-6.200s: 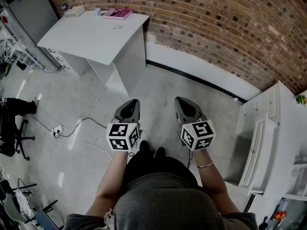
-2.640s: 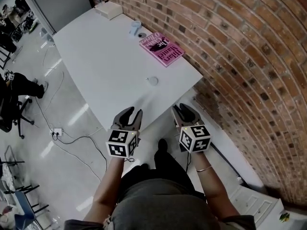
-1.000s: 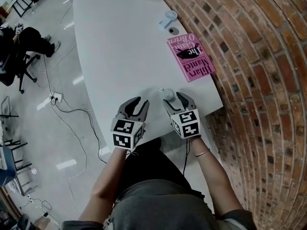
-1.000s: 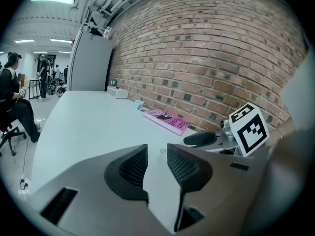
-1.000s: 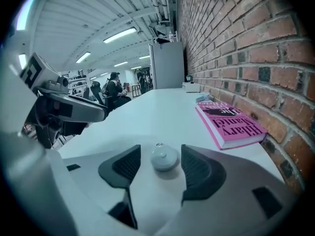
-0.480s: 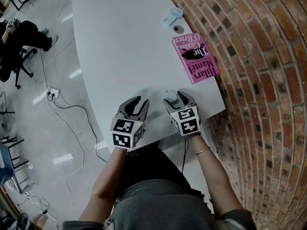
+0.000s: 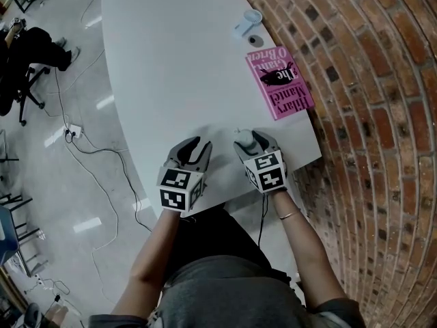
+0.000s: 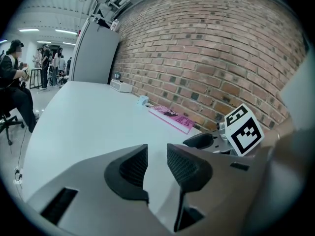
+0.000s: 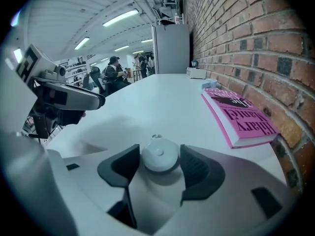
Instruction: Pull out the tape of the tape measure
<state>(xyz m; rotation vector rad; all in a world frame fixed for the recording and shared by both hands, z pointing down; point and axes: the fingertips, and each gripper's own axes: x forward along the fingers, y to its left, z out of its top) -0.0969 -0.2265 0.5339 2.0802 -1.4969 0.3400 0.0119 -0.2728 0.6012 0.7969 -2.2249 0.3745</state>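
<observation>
A small round white tape measure [image 9: 159, 155] lies on the white table [image 7: 171, 60] near its front right corner. My right gripper [image 9: 160, 157] stands open with the tape measure between its jaws and the pads close to its sides. In the head view the tape measure [image 7: 241, 137] shows partly, just ahead of the right gripper [image 7: 251, 141]. My left gripper [image 7: 196, 149] hovers over the table's front edge a hand's width to the left. Its jaws [image 8: 157, 156] stand a little apart with nothing between them.
A pink book [image 7: 280, 82] lies along the table's right edge by the brick wall [image 7: 369, 80]. Farther back stand a small pale cup [image 7: 251, 18] and a dark round item [image 7: 256, 41]. Cables [image 7: 89, 156] and a seated person [image 7: 31, 46] are on the floor side, left.
The person has walked up to the table. In the last second the right gripper moved slightly forward, so the tape measure now sits between its jaws. The left gripper barely moved.
</observation>
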